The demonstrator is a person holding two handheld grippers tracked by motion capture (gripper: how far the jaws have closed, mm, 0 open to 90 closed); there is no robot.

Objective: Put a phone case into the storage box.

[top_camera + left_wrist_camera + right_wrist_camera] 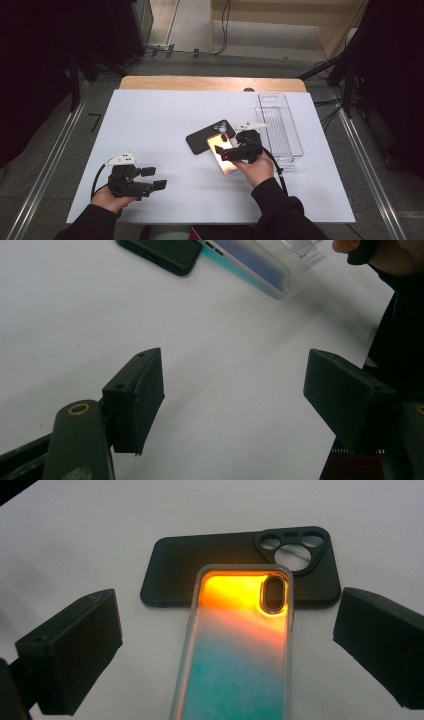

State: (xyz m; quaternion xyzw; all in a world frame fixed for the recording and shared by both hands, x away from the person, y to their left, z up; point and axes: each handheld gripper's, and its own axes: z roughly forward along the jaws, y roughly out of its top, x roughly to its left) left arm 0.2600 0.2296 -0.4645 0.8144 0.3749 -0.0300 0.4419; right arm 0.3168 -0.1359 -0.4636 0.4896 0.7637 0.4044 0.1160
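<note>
Between parted right tongs point(227, 645), gradient case point(235, 650) overlapping black case point(200, 567), left tongs point(235, 400) parted

Bright white table point(165, 125), dark surroundings, soft blur in close views.

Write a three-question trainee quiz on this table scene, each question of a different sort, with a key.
1. True or false: the colourful phone case lies with its top end over the edge of the black phone case.
2. Which gripper's jaws flank the colourful phone case? A) left gripper B) right gripper
3. Fill in: the clear tray stands at the ___ side of the white table in the high view.

Key:
1. True; the orange end overlaps the black one.
2. B; its jaws stand apart on either side, not pressing.
3. Right.
</note>
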